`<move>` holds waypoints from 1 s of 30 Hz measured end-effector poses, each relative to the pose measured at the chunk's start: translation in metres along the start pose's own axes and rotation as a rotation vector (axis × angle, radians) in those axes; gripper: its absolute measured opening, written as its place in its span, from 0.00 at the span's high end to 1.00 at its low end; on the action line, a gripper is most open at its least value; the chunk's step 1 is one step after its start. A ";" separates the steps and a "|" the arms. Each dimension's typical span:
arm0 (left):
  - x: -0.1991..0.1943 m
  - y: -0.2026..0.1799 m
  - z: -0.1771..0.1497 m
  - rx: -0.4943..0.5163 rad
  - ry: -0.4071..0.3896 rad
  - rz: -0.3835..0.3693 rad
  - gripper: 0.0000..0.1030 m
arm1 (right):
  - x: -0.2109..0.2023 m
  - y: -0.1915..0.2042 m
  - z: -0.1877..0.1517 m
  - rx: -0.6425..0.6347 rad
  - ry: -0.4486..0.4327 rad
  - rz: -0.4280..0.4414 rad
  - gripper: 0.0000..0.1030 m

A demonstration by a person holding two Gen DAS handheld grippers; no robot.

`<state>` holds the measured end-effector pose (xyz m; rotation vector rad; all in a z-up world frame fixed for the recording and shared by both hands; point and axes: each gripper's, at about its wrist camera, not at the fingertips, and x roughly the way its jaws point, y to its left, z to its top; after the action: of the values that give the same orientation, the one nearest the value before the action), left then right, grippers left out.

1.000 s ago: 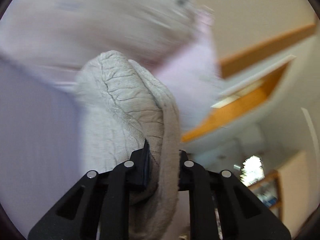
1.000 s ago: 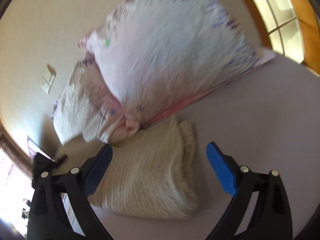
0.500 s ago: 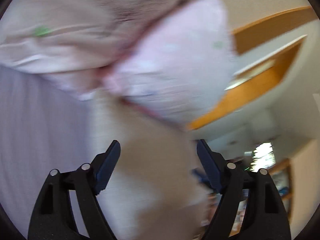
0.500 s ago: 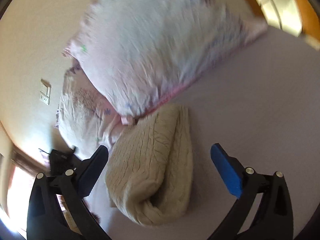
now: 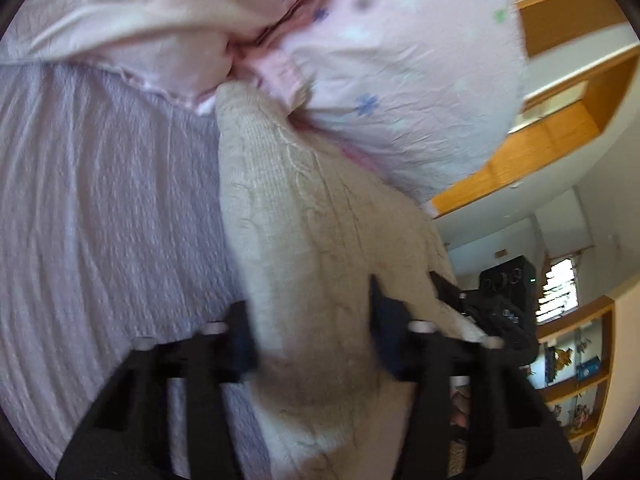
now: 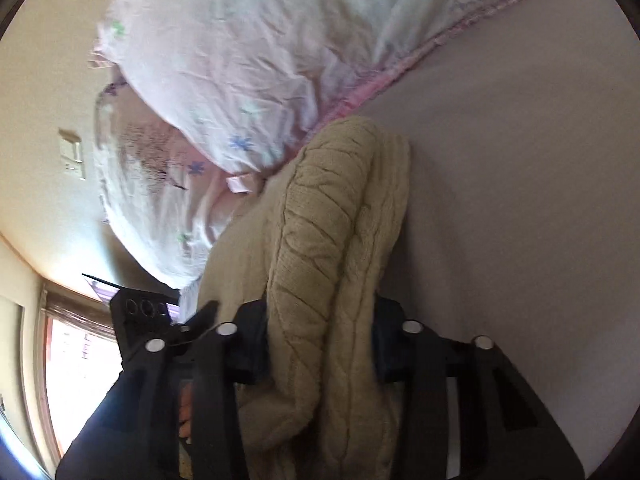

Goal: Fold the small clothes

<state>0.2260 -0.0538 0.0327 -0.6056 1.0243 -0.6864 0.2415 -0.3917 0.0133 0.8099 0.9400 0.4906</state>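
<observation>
Half a second back both your tools were wide open. Now your left tool [image 5: 312, 328] and right tool [image 6: 316, 344] each pinch the folded cream sweater [image 6: 332, 216], which sits on the bed [image 6: 520, 200] against the pillow [image 6: 248, 60].

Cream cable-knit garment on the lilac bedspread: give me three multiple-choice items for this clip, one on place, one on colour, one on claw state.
1. Where does the far end of the cream cable-knit garment lie?
A. Against the pale pink flowered pillows
B. Hanging on the wall
C. On a wooden shelf

2. What colour is the ribbed bedspread in the left wrist view?
A. Green
B. Lilac
C. Black

3. How does the right claw stand?
A. Wide open with nothing between its pads
B. Out of view
C. Bracketing the garment's rolled edge

Answers: 1 A, the knit runs up under the pillows' frilled edge; 2 B, pale purple fabric fills the left side; 3 C, both blue pads press into the knit.
</observation>
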 end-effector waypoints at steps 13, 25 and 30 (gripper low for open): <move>-0.164 0.020 -0.043 0.264 -0.313 0.508 0.27 | 0.033 0.110 -0.050 -0.255 -0.111 -0.050 0.40; -0.165 -0.003 -0.116 0.161 -0.293 0.567 0.02 | 0.057 0.107 -0.067 -0.176 -0.097 -0.299 0.85; -0.148 -0.006 -0.130 0.192 -0.224 0.640 0.02 | 0.015 0.137 -0.107 -0.353 -0.242 -0.431 0.14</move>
<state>0.0547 0.0366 0.0679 -0.1577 0.8616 -0.1425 0.1536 -0.2560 0.0774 0.3223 0.7465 0.1681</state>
